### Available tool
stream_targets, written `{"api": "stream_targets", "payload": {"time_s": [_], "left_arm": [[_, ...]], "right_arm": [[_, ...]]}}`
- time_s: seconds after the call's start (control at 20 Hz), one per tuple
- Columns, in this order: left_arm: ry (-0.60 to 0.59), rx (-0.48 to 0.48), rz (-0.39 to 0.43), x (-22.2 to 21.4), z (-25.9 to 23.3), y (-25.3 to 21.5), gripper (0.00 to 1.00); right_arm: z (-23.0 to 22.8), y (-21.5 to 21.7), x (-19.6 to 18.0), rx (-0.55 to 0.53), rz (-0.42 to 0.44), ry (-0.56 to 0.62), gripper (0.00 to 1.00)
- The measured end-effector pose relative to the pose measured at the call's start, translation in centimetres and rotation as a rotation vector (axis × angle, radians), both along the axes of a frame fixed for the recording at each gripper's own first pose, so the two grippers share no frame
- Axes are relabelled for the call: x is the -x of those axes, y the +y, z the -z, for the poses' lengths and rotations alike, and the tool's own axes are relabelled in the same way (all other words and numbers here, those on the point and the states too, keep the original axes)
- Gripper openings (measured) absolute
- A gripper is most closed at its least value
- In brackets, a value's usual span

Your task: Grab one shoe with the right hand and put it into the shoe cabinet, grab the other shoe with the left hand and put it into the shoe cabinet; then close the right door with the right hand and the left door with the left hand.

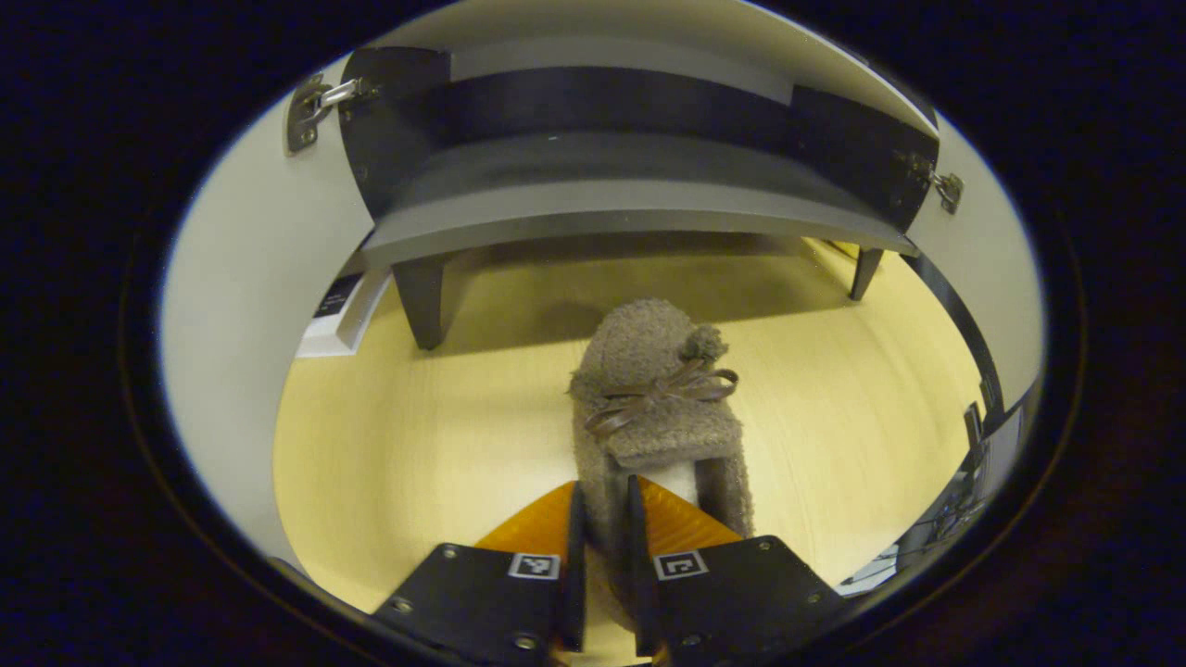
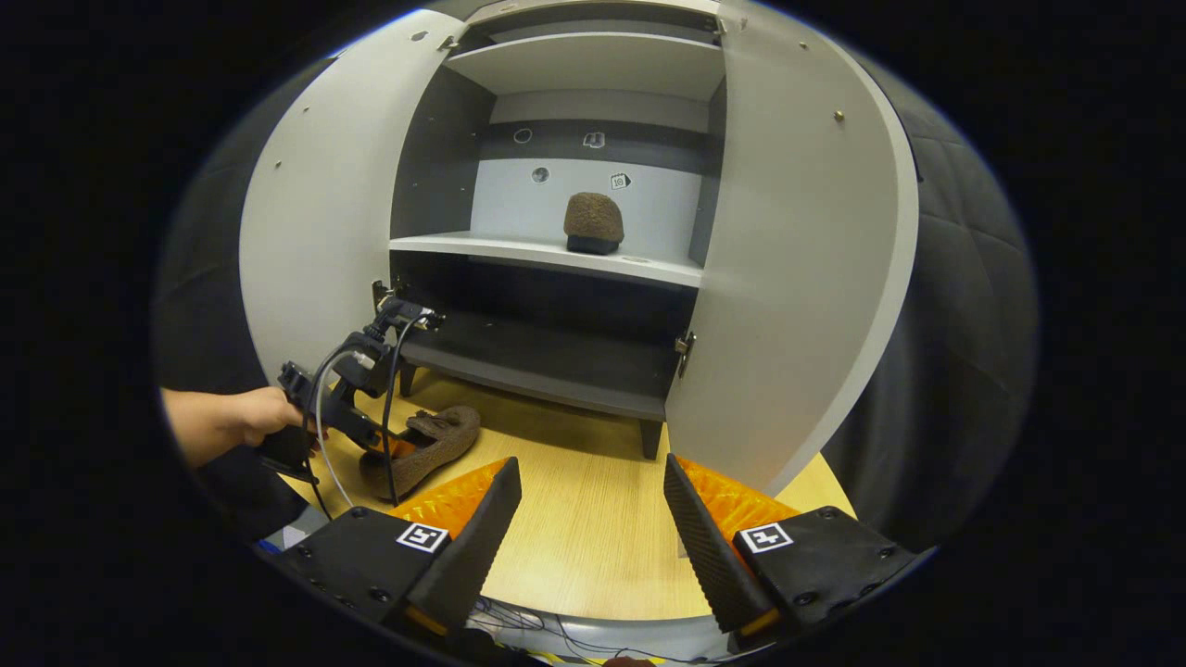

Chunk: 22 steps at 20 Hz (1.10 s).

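A fuzzy brown shoe with a bow [image 1: 660, 398] lies on the wooden floor in front of the shoe cabinet [image 1: 611, 199], toe toward it. My left gripper [image 1: 602, 547] is shut on the shoe's heel wall, one finger inside and one outside. In the right gripper view the same shoe [image 2: 428, 446] shows at lower left with the left gripper [image 2: 375, 435] and a hand on it. The other brown shoe [image 2: 593, 222] sits on the cabinet's middle shelf [image 2: 547, 252]. My right gripper [image 2: 591, 519] stands open and back from the cabinet, holding nothing. Both doors are open.
The left door [image 2: 320, 232] and the right door [image 2: 806, 259] swing wide toward me. The cabinet stands on short dark legs [image 1: 422, 301] above the pale wooden floor [image 1: 417, 445]. A dark lower shelf [image 2: 547, 357] lies under the middle one. Cables trail at the floor's near edge.
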<state>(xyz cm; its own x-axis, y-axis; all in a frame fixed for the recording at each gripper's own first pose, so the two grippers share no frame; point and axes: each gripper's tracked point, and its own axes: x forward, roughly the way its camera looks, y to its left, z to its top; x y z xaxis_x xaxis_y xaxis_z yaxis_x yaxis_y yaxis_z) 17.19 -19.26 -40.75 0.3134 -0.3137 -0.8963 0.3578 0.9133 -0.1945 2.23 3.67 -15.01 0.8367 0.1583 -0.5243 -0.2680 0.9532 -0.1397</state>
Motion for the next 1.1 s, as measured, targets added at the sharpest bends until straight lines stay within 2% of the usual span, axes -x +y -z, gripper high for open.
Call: {"api": "stream_targets", "payload": {"time_s": [0.05,0.15,0.4,0.7,0.95,1.1], "left_arm": [[-0.025,-0.009,0.005,-0.1,0.3,0.3,0.14],[-0.064,0.01,-0.024,-0.1,-0.2,0.6,0.02],[-0.201,0.111,-0.13,-2.3,-3.5,1.2,0.0],[-0.338,0.185,-0.178,-4.3,-7.8,2.6,0.01],[-0.516,0.244,-0.21,-7.3,-15.1,3.6,0.0],[-0.586,0.31,-0.251,-10.0,-19.8,3.7,0.0]], "right_arm": [[0.0,0.2,0.1,0.002,-0.006,0.0,0.98],[0.1,0.5,0.1,-0.004,-0.012,0.003,0.99],[0.0,0.4,0.6,-0.018,-0.015,0.002,0.99],[-0.5,0.5,1.4,-0.031,-0.038,-0.009,0.98],[-0.7,-0.1,1.9,-0.037,-0.045,-0.015,0.99],[-1.0,-0.5,1.9,-0.041,-0.035,-0.023,0.98]]}}
